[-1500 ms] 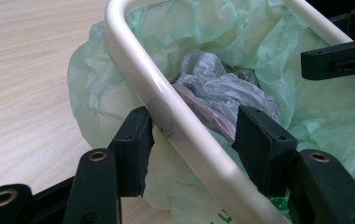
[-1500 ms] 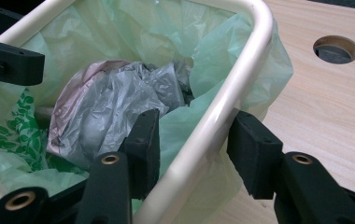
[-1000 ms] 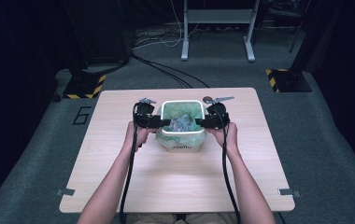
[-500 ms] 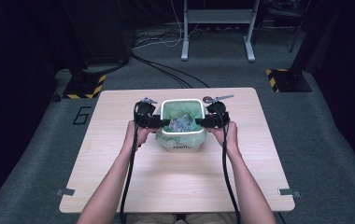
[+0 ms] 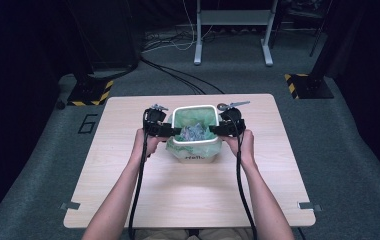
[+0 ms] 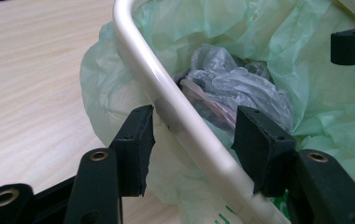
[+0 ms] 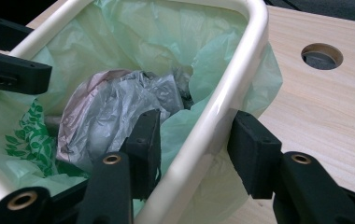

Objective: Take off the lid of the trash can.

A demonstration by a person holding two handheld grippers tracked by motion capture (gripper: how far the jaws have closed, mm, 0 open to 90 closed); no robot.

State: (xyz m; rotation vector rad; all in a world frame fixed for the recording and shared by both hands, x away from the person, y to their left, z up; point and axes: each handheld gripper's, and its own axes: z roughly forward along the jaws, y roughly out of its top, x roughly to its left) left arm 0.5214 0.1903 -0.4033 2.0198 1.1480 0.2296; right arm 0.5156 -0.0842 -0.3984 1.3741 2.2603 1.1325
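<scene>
A small white bin point(image 5: 196, 155) stands on the far middle of the table, lined with a pale green bag point(image 6: 278, 42) point(image 7: 152, 32). Crumpled grey plastic point(image 5: 194, 132) point(image 6: 231, 86) point(image 7: 115, 112) lies inside it. My left gripper point(image 5: 174, 131) point(image 6: 196, 128) straddles the bin's left rim point(image 6: 143, 60), one jaw outside against the bag's overhang and one inside. My right gripper point(image 5: 217, 130) point(image 7: 199, 130) straddles the right rim point(image 7: 241, 60) the same way. Both stand open, their pads apart from the thin rim.
The light wooden table point(image 5: 188, 200) has a round hole point(image 7: 322, 56) just right of the bin. Beyond the far edge are floor cables point(image 5: 178, 80), a metal stand point(image 5: 230, 30) and yellow-black striped bases point(image 5: 90, 92).
</scene>
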